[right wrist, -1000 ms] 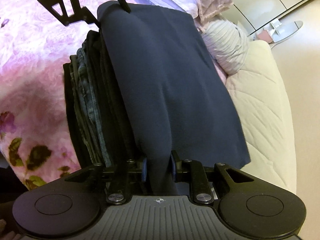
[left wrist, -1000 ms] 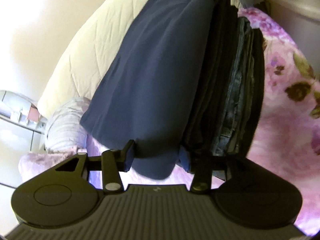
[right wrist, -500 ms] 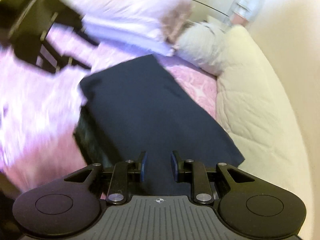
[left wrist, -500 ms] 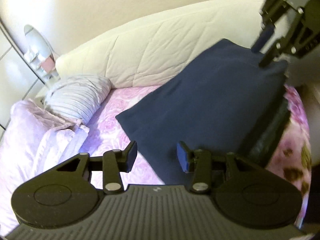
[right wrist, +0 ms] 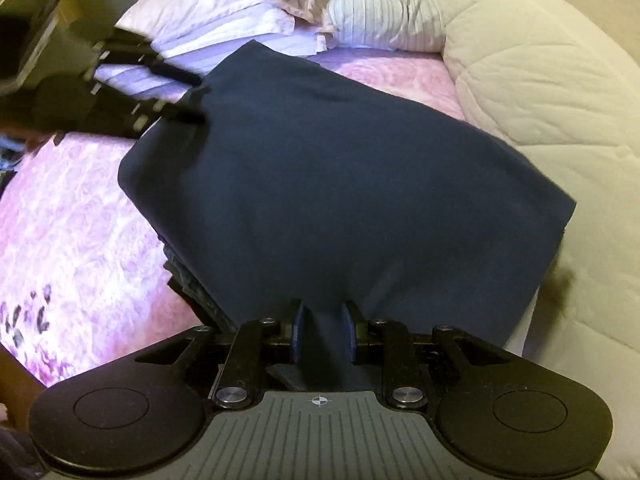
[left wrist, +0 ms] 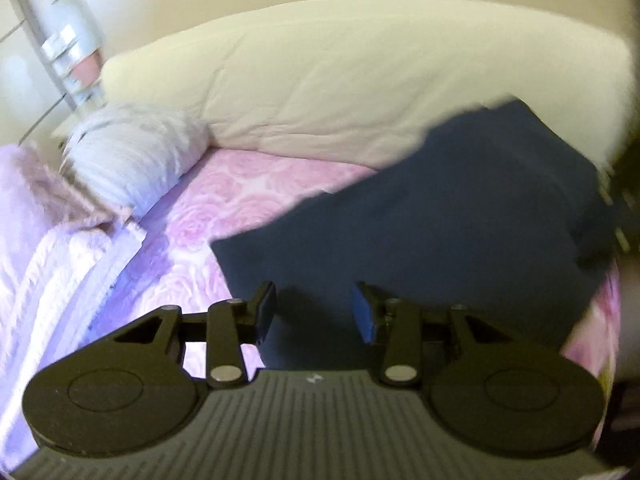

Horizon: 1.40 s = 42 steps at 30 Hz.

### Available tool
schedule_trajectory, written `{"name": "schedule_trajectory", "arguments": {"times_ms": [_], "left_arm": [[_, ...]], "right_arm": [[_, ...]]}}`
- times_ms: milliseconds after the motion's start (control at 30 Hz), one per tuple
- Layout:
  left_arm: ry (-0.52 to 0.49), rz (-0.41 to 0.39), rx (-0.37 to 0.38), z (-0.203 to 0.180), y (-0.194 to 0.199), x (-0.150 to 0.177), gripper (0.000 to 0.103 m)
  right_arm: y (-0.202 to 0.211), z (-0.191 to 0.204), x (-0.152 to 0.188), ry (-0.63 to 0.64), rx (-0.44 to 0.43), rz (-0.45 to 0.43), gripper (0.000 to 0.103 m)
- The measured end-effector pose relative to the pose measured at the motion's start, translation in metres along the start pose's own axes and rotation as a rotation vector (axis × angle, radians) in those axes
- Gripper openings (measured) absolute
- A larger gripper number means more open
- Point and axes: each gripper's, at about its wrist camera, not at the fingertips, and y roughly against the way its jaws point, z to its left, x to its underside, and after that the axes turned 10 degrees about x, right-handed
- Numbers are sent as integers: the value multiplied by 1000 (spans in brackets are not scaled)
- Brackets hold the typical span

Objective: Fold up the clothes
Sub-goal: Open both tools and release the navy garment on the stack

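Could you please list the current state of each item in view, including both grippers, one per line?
left gripper: open, holding nothing, over the garment's near edge.
right gripper: shut on the navy garment's edge.
navy garment: folded, lying flat on top of the clothes stack.
clothes stack: folded, piled on the bed under the garment.
striped pillow: resting against the cream bolster.
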Motion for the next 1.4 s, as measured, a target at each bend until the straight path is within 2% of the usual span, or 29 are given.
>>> {"name": "schedule_trajectory", "arguments": {"times_ms": [167, 333, 433, 567, 633, 767, 867, 1033, 1100, 1167, 1200, 1233, 1267, 1333, 1400], "left_arm": [[80, 72, 21, 25, -44, -9, 37], [88, 101, 12, 29, -43, -18, 37], [108, 109, 21, 33, -44, -18, 37], [140, 108, 26, 38, -51, -16, 37], [167, 111, 30, 40, -53, -15, 37], [146, 120, 24, 39, -46, -22, 37], [135, 99, 20, 36, -25, -23, 37], [180, 32, 41, 18, 31, -9, 36], [195, 50, 77, 6, 36, 6, 36], [199, 92, 99, -6, 32, 21, 36], [198, 98, 97, -9, 26, 26, 36], [198, 103, 94, -12, 20, 32, 36], [202, 96, 87, -13, 23, 32, 36], [212, 83, 73, -13, 28, 31, 36], [217, 67, 48, -16, 43, 32, 40]], "right_arm": [[2, -2, 7, 20, -8, -39, 24], [16, -20, -8, -28, -22, -27, 24], [26, -43, -28, -78, 50, -91, 24], [0, -88, -44, -143, 155, -108, 24], [-24, -108, -43, -184, 156, -82, 24], [-36, -124, -50, -205, 147, -43, 24], [-19, -118, -58, -174, 186, -62, 24], [34, -82, -33, -183, 158, -147, 24], [43, -61, -19, -173, 128, -157, 24], [38, -42, -4, -164, 92, -123, 25], [31, -38, 4, -180, 85, -96, 26], [24, -35, 11, -199, 81, -71, 36], [17, -31, 18, -218, 77, -45, 38], [23, -29, 22, -250, 81, -55, 38], [38, -25, 26, -273, 106, -94, 45]]}}
